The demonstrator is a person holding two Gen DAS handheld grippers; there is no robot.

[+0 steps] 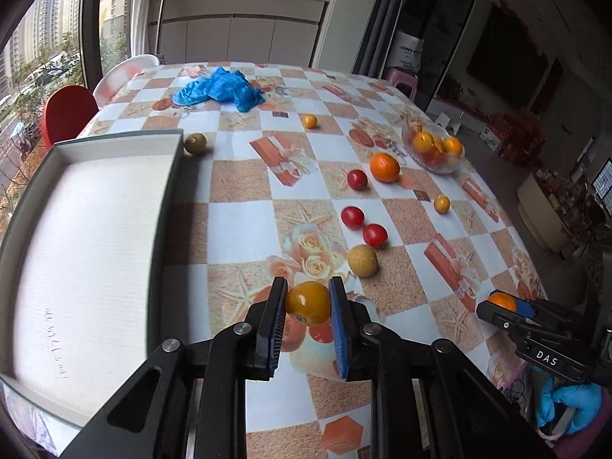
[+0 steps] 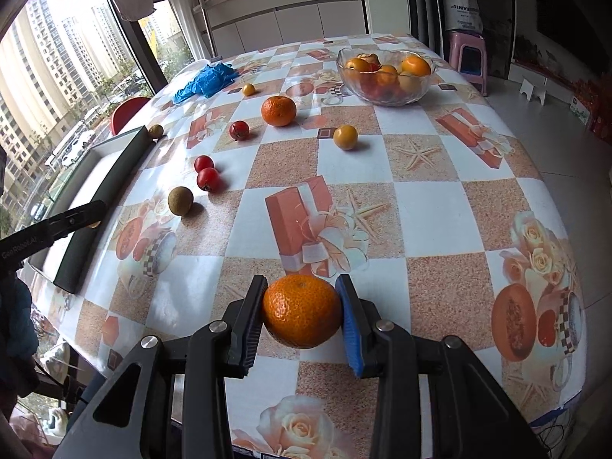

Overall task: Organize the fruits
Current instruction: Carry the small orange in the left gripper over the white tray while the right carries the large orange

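My left gripper [image 1: 308, 302] is shut on a small yellow-orange fruit [image 1: 308, 303], held above the table just right of the white box lid [image 1: 76, 237]. My right gripper [image 2: 302, 311] is shut on a mandarin [image 2: 301, 310] near the table's front edge; it also shows in the left wrist view [image 1: 503, 302]. Loose on the tablecloth lie another mandarin [image 2: 279, 111], three red cherry tomatoes [image 2: 208, 179], two brownish-green round fruits [image 2: 180, 201], and small yellow fruits [image 2: 345, 137]. A glass bowl [image 2: 386, 72] at the far right holds several fruits.
A crumpled blue glove pile [image 1: 222, 90] lies at the far side of the table. Red and white chairs [image 1: 69, 111] stand beyond the left edge. A pink stool [image 2: 468, 57] stands past the far right corner.
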